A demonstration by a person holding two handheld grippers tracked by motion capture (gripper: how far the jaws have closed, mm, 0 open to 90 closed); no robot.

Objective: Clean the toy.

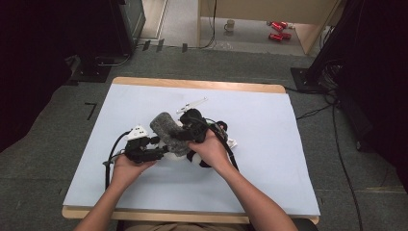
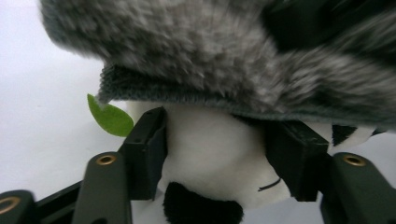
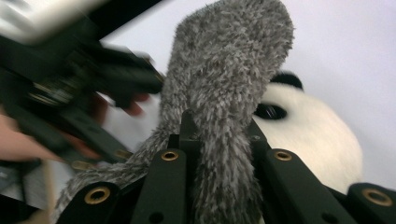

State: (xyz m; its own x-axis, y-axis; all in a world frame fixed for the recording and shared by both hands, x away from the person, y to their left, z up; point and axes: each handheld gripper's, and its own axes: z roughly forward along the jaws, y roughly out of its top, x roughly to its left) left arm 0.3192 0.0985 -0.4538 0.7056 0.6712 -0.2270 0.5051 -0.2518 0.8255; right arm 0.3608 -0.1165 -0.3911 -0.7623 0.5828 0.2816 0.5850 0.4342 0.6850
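Lying mid-table on the pale blue table cover (image 1: pixel 269 183): one panda plush toy (image 2: pixel 210 154), white body with black patches, small green felt leaf (image 2: pixel 109 119) at its side. Draped over its top: one grey fuzzy hat (image 1: pixel 166 131), long shaggy pile outside, knitted or fleecy rim underneath.

Left gripper (image 2: pixel 215 156): jaws set on either side of the white body just below the hat rim, pads (image 2: pixel 149 149) against the plush on both sides; read as a loose bracing hold on the toy.

Right gripper (image 3: pixel 219 140): clamped tight on a fold of the grey fur, pile bunched between the jaws, panda's head close behind. Blurred to that view's left: the other hand with its gripper.

Handling, as judged: both items light, soft, fully compressible, not fragile. Hat limp and stretchy, likely to slide on its own pile unless pinched at the rim or a gathered fold. Panda squashy, prone to tipping and dragging along; best held across the firmer torso, not by an ear or limb.
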